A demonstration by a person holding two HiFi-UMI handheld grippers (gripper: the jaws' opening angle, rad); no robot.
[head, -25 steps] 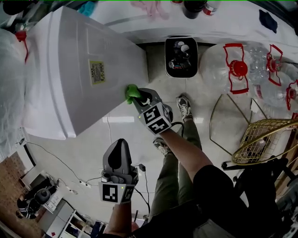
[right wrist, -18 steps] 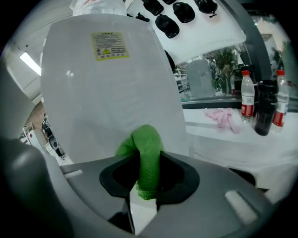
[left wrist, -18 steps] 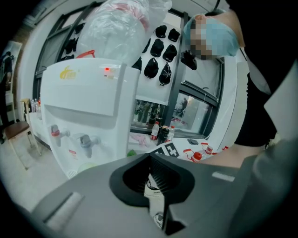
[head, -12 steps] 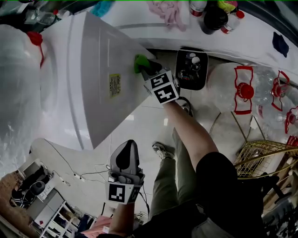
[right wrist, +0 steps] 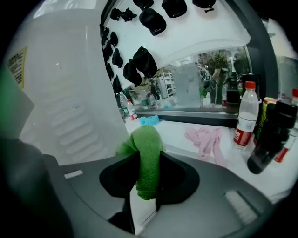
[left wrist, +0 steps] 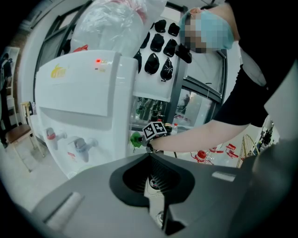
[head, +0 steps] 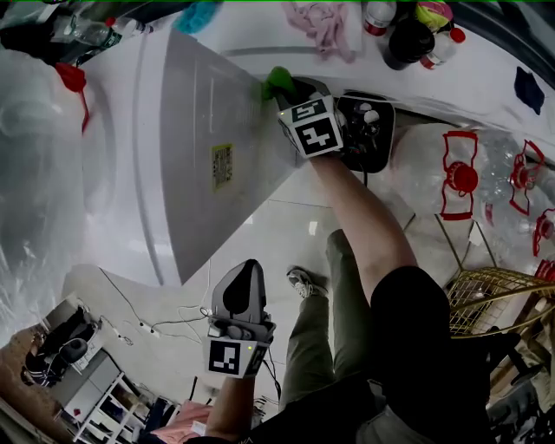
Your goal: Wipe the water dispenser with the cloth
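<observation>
Cloth: the green cloth (head: 278,81) sits at the top centre of the head view, pinched in the tip of the right gripper (head: 293,89) and pressed on the water dispenser (head: 199,156) at the upper far corner of its grey side panel.
Cloth in the right gripper view: it hangs as a folded roll down the middle of the frame, between the two jaws, with the ribbed panel just to its left.
Left gripper: the left gripper (head: 245,267) is at lower centre of the head view, well apart from the cloth and clear of the dispenser.
Edges: the cloth lies where the side panel meets the white counter (head: 468,69) that runs across the top of the frame; a yellow label (head: 222,166) is lower on the same panel.
Crowding: a black bin (head: 371,130) stands just right of the right gripper; a pink rag (head: 325,22) and bottles (head: 408,35) lie on the counter above it.
Open room: bare panel stretches down and left from the cloth; pale floor (head: 260,225) opens below the panel's edge.
Right gripper state: jaws clamped on the cloth, nothing else between them.
Left gripper state: jaws drawn together, holding nothing, touching nothing.
</observation>
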